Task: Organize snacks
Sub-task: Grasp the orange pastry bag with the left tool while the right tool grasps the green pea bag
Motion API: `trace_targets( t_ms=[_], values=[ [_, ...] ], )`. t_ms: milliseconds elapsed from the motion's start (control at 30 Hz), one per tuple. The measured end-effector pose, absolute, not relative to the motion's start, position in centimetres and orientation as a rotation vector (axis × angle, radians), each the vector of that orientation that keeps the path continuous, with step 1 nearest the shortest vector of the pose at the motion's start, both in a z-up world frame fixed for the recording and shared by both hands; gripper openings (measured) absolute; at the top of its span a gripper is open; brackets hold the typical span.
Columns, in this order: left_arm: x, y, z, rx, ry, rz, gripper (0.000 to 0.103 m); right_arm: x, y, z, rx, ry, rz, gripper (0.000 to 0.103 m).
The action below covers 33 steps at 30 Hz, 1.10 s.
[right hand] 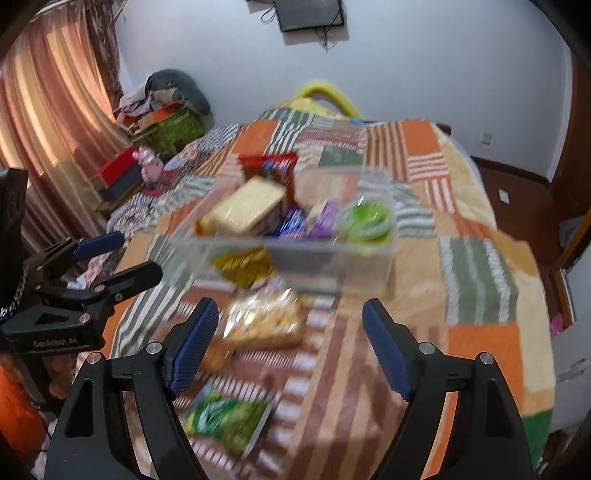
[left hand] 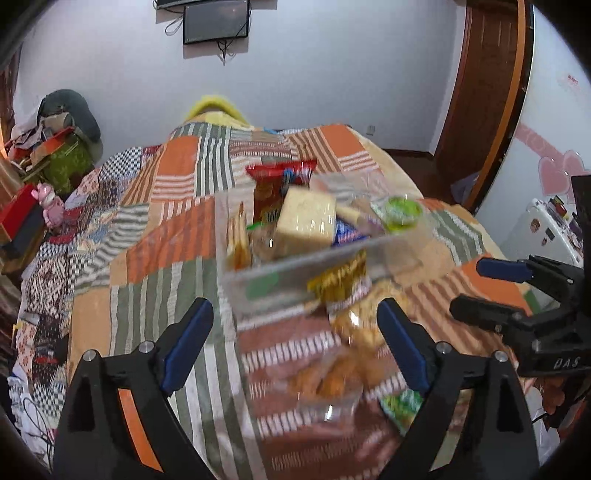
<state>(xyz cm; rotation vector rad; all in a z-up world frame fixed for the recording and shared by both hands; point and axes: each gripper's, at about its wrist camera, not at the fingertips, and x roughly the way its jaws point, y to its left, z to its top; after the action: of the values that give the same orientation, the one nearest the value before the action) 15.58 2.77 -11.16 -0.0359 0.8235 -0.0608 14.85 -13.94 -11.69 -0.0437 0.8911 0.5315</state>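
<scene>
A clear plastic bin [left hand: 295, 273] [right hand: 332, 266] stands on the patchwork bedspread and holds several snacks: a red packet [left hand: 275, 177], a pale cracker block [left hand: 306, 219] [right hand: 247, 206], a green cup [left hand: 402, 214] [right hand: 365, 223], blue and purple wrappers. A clear bag of biscuits [left hand: 354, 325] [right hand: 264, 321] and a green packet [right hand: 225, 415] [left hand: 400, 406] lie in front of the bin. My left gripper [left hand: 295, 347] is open and empty above the biscuits. My right gripper [right hand: 290, 347] is open and empty to their right. Both views are blurred.
The bedspread [right hand: 476, 273] covers a bed that drops off at the right. Boxes and a pink toy [right hand: 149, 166] sit at the left by the curtain. A screen [left hand: 216, 22] hangs on the far wall. A wooden door [left hand: 487, 85] stands at the right.
</scene>
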Motion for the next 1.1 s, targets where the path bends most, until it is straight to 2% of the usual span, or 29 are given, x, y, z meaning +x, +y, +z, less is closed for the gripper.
trace_targets(
  t_ms=[400, 500, 567, 633, 733, 1000, 1100],
  values=[
    [11.6, 4.0, -14.6, -0.068, 0.922, -0.07, 0.091, 11.9, -11.0, -17.8, -0.069, 1.066, 0.592, 0.078],
    [11.8, 3.7, -15.4, -0.073, 0.949, -0.089, 0.091, 11.6, -10.7, -18.3, -0.103, 1.053, 0.593, 0.077],
    [12.2, 3.3, -15.9, -0.072, 0.969, -0.106, 0.091, 11.6, -10.9, -18.2, -0.116, 1.043, 0.581, 0.068],
    [12.6, 2.8, -16.4, -0.065, 0.983, -0.118, 0.091, 11.8, -11.2, -18.0, -0.12, 1.043, 0.565, 0.049],
    [13.5, 1.7, -17.1, -0.042, 1.0, -0.14, 0.091, 12.5, -12.0, -17.9, -0.087, 1.051, 0.561, 0.035],
    [15.9, -0.7, -19.1, 0.034, 1.014, -0.149, 0.091, 13.8, -13.5, -17.6, -0.044, 1.041, 0.525, 0.034],
    [16.8, -1.2, -19.7, 0.041, 1.012, -0.153, 0.092, 14.1, -14.6, -17.5, -0.015, 1.046, 0.522, 0.039]
  ],
)
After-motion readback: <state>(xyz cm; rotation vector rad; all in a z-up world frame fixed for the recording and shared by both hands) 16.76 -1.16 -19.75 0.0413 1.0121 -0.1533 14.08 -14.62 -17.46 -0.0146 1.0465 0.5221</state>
